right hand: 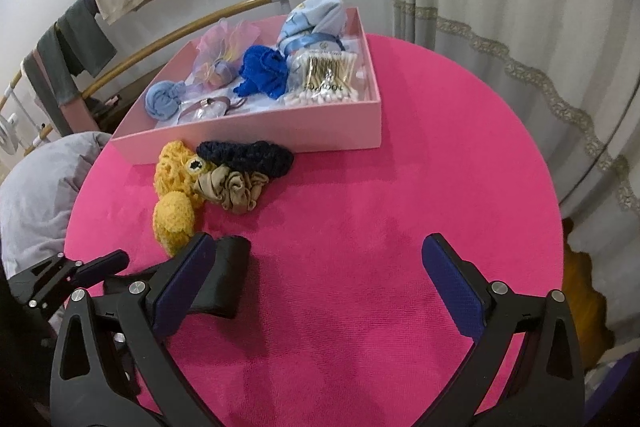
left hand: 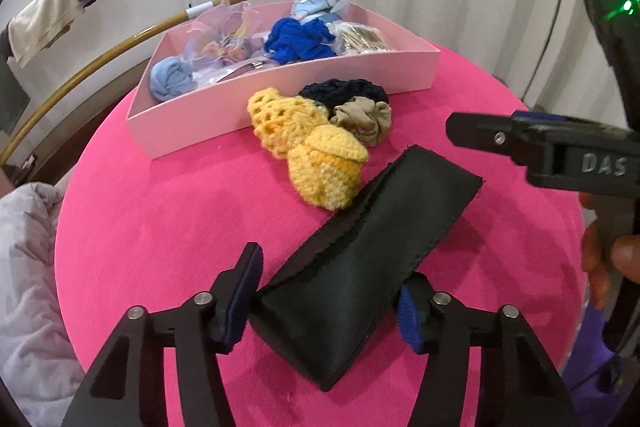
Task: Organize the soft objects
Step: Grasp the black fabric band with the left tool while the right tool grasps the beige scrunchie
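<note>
A black fabric pouch [left hand: 360,227] lies slantwise on the round pink table [left hand: 160,227]. My left gripper [left hand: 332,267] has its blue pads against both sides of the pouch's near end. My right gripper [right hand: 320,243] stands open over bare pink cloth with nothing between its fingers; its left finger hides part of the pouch [right hand: 228,279]. Beyond the pouch lie yellow crochet pieces [left hand: 320,167], a beige scrunchie [left hand: 362,119] and a navy crochet piece [left hand: 344,93], all just in front of the pink box [left hand: 280,95].
The pink box [right hand: 248,135] holds a blue knit [right hand: 264,71], light blue cloth rolls, a sheer pink bag and packs of cotton swabs [right hand: 324,75]. Curved wooden rails with hanging clothes stand behind the table, a grey cushion [right hand: 36,195] at the left, curtains at the right.
</note>
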Tool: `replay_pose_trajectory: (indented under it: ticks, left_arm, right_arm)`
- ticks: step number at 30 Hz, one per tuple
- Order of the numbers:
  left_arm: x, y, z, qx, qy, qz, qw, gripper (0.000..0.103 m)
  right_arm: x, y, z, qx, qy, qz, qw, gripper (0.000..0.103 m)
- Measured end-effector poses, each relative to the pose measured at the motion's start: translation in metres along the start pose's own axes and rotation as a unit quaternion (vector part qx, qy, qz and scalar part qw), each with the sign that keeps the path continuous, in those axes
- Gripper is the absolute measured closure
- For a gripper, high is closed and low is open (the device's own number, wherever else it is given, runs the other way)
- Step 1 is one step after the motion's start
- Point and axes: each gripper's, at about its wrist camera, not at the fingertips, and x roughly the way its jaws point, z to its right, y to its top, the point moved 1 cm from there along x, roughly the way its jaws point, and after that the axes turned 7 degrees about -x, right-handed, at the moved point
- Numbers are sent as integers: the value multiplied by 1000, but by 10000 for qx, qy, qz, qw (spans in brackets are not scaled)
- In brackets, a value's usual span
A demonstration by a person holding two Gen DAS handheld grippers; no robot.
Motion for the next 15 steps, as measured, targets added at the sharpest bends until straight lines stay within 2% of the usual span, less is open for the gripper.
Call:
replay_pose_trajectory:
  ticks: [3, 4, 6, 7, 9, 15]
  left_arm:
    - [-11, -10, -6, -143, -39, 6, 9999, 53]
    - [-14, -9, -8, -157, -23, 10, 9999, 57]
    - [-24, -14, -13, -216, -37, 33, 9998, 68]
    - [-29, -17, -15, -259, -94, 59, 9996, 84]
    - [-38, -24, -20, -338, -167, 118, 9992, 84]
    - [-39, -25, -23, -183, 51, 178, 9997, 83]
  right_arm:
    - [6, -1, -3, -28, 57, -35, 10000, 0]
    - [7, -1, -5, -44, 74, -42, 10000, 0]
    - [10, 0, -9, -92, 111, -59, 9999, 0]
    - [11, 1, -12, -123, 141, -59, 9998, 0]
    - [12, 2, -18, -186, 199, -46, 9996, 0]
    - [15, 7, -34, -298, 224, -19, 9993, 2]
